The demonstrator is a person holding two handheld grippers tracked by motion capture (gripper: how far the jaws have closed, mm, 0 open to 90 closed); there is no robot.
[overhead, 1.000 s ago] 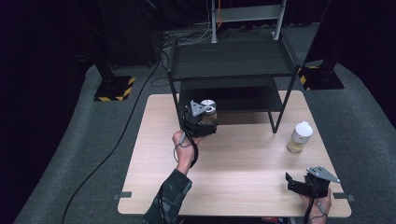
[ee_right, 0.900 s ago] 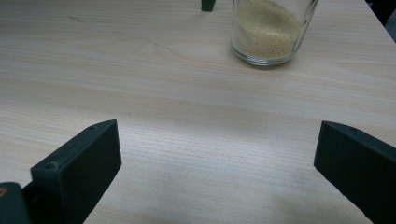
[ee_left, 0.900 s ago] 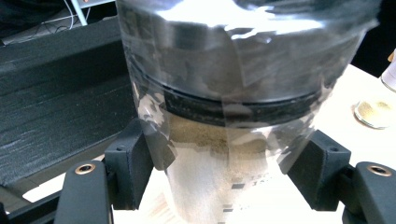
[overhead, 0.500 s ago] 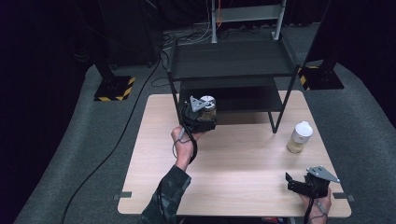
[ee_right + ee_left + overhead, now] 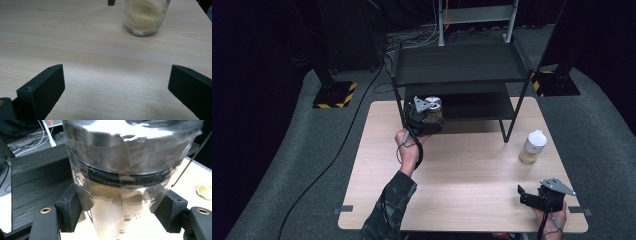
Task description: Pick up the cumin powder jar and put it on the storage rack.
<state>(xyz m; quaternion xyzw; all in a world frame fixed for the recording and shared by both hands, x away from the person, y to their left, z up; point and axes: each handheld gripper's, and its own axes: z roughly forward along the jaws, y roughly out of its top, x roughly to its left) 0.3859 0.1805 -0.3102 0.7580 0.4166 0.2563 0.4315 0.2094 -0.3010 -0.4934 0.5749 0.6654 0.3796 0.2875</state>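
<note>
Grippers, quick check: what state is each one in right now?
Left gripper: closed on a glass jar of tan grains, at the black shelf.
Right gripper: open, holding nothing, low over the table.

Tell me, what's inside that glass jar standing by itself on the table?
The glass jar holds a pale yellow, fine-grained filling, seen through its clear wall. In the high view a white lid caps it, so the top of the filling is covered.

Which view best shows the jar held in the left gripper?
The left gripper view: the jar sits close-up between the jaws, its grainy contents visible through the glass. In the high view it is small, mostly covered by the left gripper. The right gripper view looks elsewhere.
</note>
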